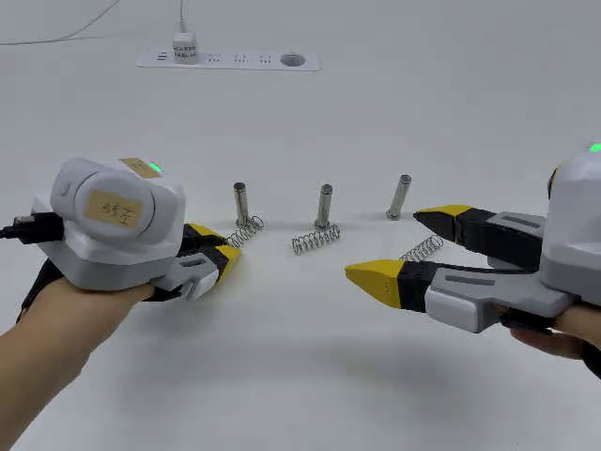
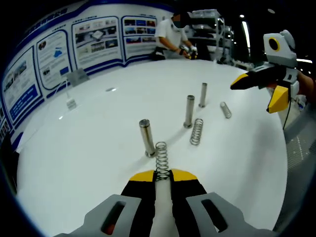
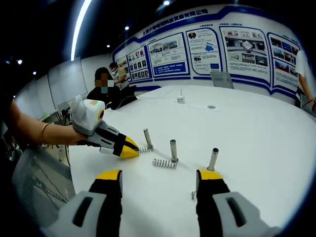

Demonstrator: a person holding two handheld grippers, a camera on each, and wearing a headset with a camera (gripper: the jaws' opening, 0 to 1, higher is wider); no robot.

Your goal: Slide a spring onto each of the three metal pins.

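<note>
— What sits closest?
— The left gripper (image 2: 160,174). Its jaws are drawn almost together, pinching the near end of the first spring (image 2: 161,157). The coil lies flat, and its far end is just beside the foot of the left pin (image 2: 146,138).
— And the other tool?
— The right gripper (image 1: 399,242) gapes wide and holds nothing. The third spring (image 1: 423,248) lies on the table between its jaws, near the right pin (image 1: 401,196).
— The middle?
— The middle spring (image 1: 315,240) lies just before the middle pin (image 1: 325,207), apart from both grippers.
— Room to move?
— The white table (image 1: 451,113) runs bare behind the pins to a power strip (image 1: 228,60). In the right gripper view, its curved edge shows just beyond the left gripper.
</note>
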